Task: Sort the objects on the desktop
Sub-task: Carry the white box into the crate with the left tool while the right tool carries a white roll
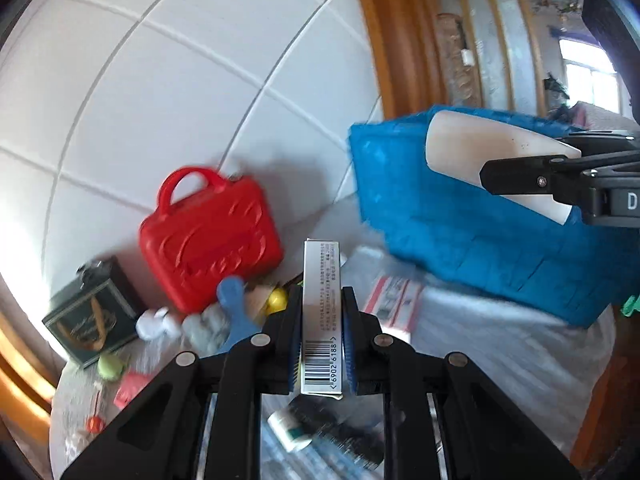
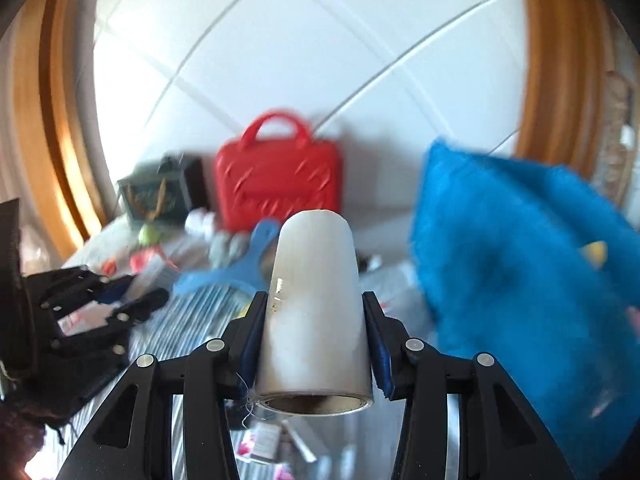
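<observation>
The left gripper (image 1: 322, 340) is clamped on a narrow silver carton (image 1: 321, 316), its blue pads pressing both long sides and the barcode end nearest the camera; the carton stands lifted above the cluttered table (image 1: 500, 344), which wears a pale striped cover. In the left wrist view, at 10 o'clock from the carton, a red toy suitcase (image 1: 210, 238) leans against the white tiled wall (image 1: 180, 80), and further toward 9 o'clock sits a dark green tin box (image 1: 90, 312). A blue plastic paddle-shaped piece (image 1: 234, 308) lies just left of the gripper, among small pale lumps too blurred to name. At 2 o'clock a blue woven basket (image 1: 460, 232) stands on the table, and in front of it the right gripper (image 1: 516, 178) reaches in from the right edge. The right gripper's fingers are closed on a white roll (image 2: 314, 304) with a cardboard core, held lengthwise, pads tight against both sides. In the right wrist view the basket lies at 3 o'clock from the roll, the suitcase at 12 o'clock, and the left gripper at 9 o'clock, well apart. Below the carton, small packets and a bottle lie on the table, blurred.
</observation>
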{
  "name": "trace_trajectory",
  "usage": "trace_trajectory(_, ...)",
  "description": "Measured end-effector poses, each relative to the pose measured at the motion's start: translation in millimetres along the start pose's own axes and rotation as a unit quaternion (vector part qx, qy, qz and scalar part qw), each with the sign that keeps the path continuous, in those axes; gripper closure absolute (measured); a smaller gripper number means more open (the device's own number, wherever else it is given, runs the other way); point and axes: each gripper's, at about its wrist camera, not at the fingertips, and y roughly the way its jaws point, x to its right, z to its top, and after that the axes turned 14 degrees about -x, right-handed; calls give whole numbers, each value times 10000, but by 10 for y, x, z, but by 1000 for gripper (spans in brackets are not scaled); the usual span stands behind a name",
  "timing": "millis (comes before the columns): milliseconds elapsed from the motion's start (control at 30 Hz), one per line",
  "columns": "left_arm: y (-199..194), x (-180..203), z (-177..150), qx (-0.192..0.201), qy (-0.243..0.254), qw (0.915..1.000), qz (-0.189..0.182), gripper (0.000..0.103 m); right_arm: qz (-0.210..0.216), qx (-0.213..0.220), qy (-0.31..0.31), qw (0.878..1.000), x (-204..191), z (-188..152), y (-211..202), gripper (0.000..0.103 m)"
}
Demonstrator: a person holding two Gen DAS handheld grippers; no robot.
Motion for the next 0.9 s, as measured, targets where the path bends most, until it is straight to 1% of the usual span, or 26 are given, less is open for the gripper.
trace_trajectory(67, -100, 327, 416, 298, 241, 9988, -303, 86, -281, 423, 267, 9984, 325, 12, -517, 58)
trace_trajectory(133, -199, 691, 812, 554, 495, 9959, -520, 86, -582, 708, 470, 9947, 615, 6, -877, 58)
trace_trajectory(167, -241, 891, 1017, 698, 605, 9937, -629, 86, -753, 854, 631, 9915, 837, 1, -1079, 58)
trace_trajectory(233, -268, 1240, 1366, 887, 764, 9899, -798, 86, -1022, 1022, 895, 9854, 1236, 7, -1336, 58)
trace_trajectory(333, -210, 1732, 1876, 1023, 834, 9866, -961, 86, -1324, 1103, 1205, 9776, 1797, 13, -1593, 58)
trace_trajectory(367, -179, 1863, 2002, 1030, 819, 9870, -918, 85, -1406, 1081, 1272, 9759, 1975, 29, -1631, 58)
trace_trajectory(433, -90, 2086, 2262, 980, 809, 9874, -947, 85, -1555, 1006, 1406, 9726, 2318, 76, -1653, 58)
trace_trajectory(467, -51, 2188, 2385, 968, 752, 9885, -888, 85, -1595, 979, 1456, 9715, 2431, 105, -1638, 58)
trace_trajectory(500, -25, 2261, 2485, 934, 708, 9895, -841, 82, -1681, 909, 1500, 9701, 2562, 126, -1624, 58)
trace_trajectory(533, 10, 2317, 2574, 884, 662, 9904, -834, 70, -1748, 852, 1574, 9682, 2695, 129, -1609, 58)
trace_trajectory(567, 20, 2366, 2633, 857, 540, 9919, -765, 59, -1784, 876, 1697, 9652, 2829, 135, -1591, 54)
trace_trajectory(600, 19, 2428, 2657, 864, 388, 9934, -650, 29, -1877, 864, 1747, 9627, 2923, 130, -1605, 36)
trace_trajectory(633, 25, 2443, 2687, 901, 187, 9945, -490, 0, -1999, 870, 1757, 9600, 3006, 87, -1630, 26)
trace_trajectory(667, -2, 2436, 2688, 1030, -16, 9943, -282, 0, -2161, 965, 1733, 9560, 3062, 69, -1644, 18)
trace_trajectory(700, -37, 2452, 2676, 1169, -105, 9930, -149, 0, -2298, 1027, 1690, 9529, 3097, 55, -1658, 18)
trace_trajectory(733, -55, 2477, 2669, 1246, -135, 9921, -38, 0, -2339, 1044, 1658, 9523, 3111, 56, -1672, 18)
trace_trajectory(800, -18, 2496, 2696, 1159, -182, 9929, 187, 0, -2276, 1065, 1651, 9537, 3164, 49, -1669, 18)
trace_trajectory(900, 10, 2509, 2646, 1086, -274, 9930, 375, 0, -2190, 1036, 1658, 9559, 3216, 50, -1615, 18)
